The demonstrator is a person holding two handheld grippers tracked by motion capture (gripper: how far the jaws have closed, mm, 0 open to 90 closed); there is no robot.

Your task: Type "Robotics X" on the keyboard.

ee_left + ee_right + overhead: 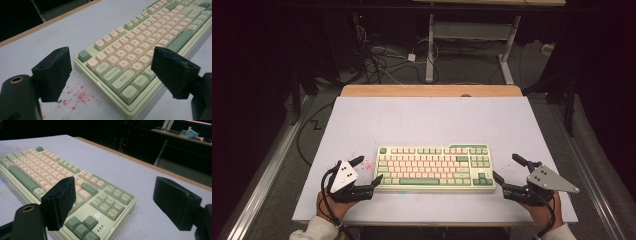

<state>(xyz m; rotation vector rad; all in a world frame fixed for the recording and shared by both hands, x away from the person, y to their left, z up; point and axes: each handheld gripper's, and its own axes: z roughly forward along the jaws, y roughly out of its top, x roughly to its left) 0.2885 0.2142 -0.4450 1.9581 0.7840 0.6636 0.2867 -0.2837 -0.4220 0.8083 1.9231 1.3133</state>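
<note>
A pale green and cream keyboard (434,167) lies flat near the front middle of the white table (427,120). My left gripper (368,169) is open at the keyboard's left end, its jaws spread wide and its near jaw close to the front left corner. In the left gripper view, that gripper (111,53) looks along the keyboard (140,45) from the Ctrl and Tab side. My right gripper (506,166) stands open just off the keyboard's right end. In the right gripper view, its jaws (115,185) frame the arrow keys and navigation block (100,205). Neither gripper holds anything.
Red specks (367,162) stain the table by the keyboard's left end, also in the left gripper view (75,96). A wooden strip (432,90) borders the far table edge. Beyond it are floor cables (382,60) and another desk's white legs (430,50).
</note>
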